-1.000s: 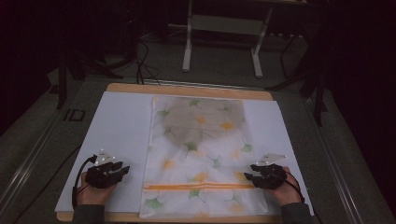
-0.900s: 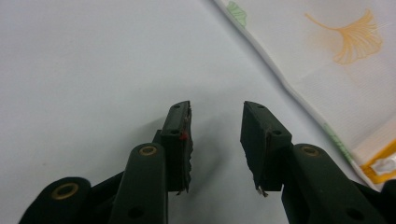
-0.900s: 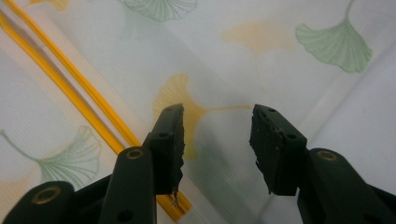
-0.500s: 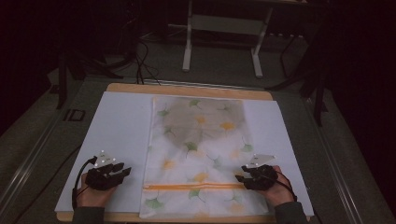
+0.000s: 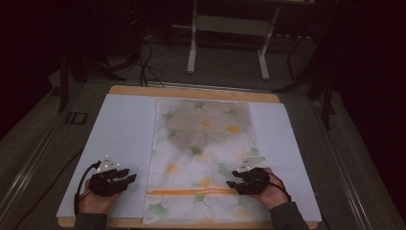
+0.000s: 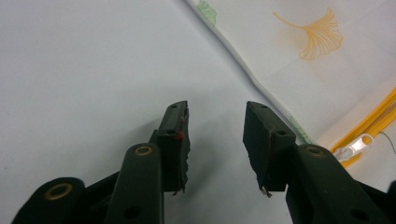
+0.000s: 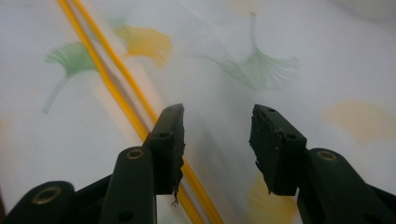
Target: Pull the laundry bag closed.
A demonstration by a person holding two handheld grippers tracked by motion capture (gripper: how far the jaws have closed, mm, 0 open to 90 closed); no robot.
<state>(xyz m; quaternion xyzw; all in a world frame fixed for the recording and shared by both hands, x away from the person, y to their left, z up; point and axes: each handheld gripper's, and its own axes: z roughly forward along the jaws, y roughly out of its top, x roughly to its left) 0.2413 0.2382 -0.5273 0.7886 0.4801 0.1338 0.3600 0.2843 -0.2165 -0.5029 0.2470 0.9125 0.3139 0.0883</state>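
White sheeting covers the table under dim light, with a ginkgo-print laundry bag lying flat at centre, the right gripper hovering parted above its orange zipper, and the left gripper parted over bare sheet just beside the bag's edge.

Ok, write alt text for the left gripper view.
The left tool hangs open over a bare white sheet, nothing between its two black jaws. To its right lies the edge of a white leaf-printed bag with an orange zipper and its white pull tab.
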